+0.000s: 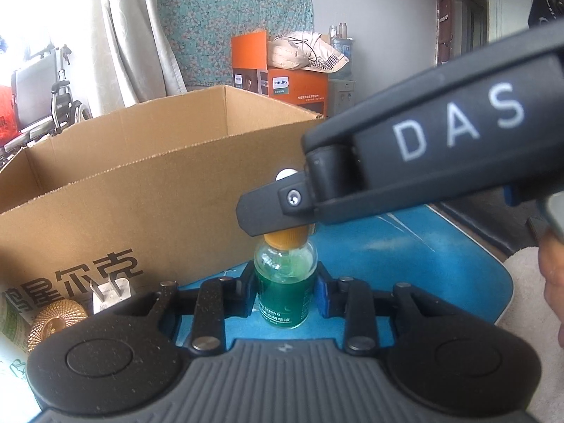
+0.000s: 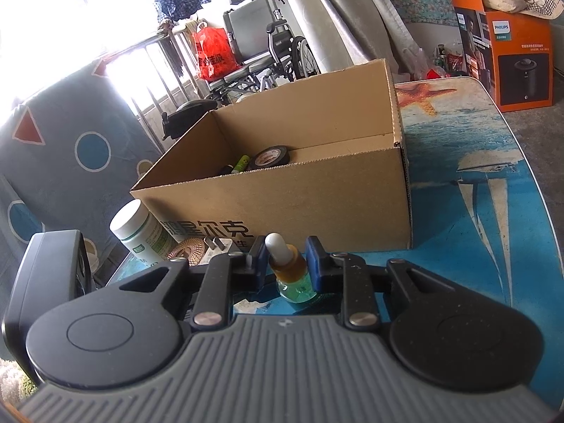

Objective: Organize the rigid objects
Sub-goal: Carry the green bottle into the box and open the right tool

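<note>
This is a lived-in room of a home. Behind the open cardboard box on the sea-printed tabletop stand a folded wheelchair by the bright window and pale curtains. To the box's right sits an orange appliance carton with bedding piled on top.

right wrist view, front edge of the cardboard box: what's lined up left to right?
White-capped bottle → woven gold disc → white plug adapter → dropper bottle, which sits between the right hand-held gripper fingers.
</note>
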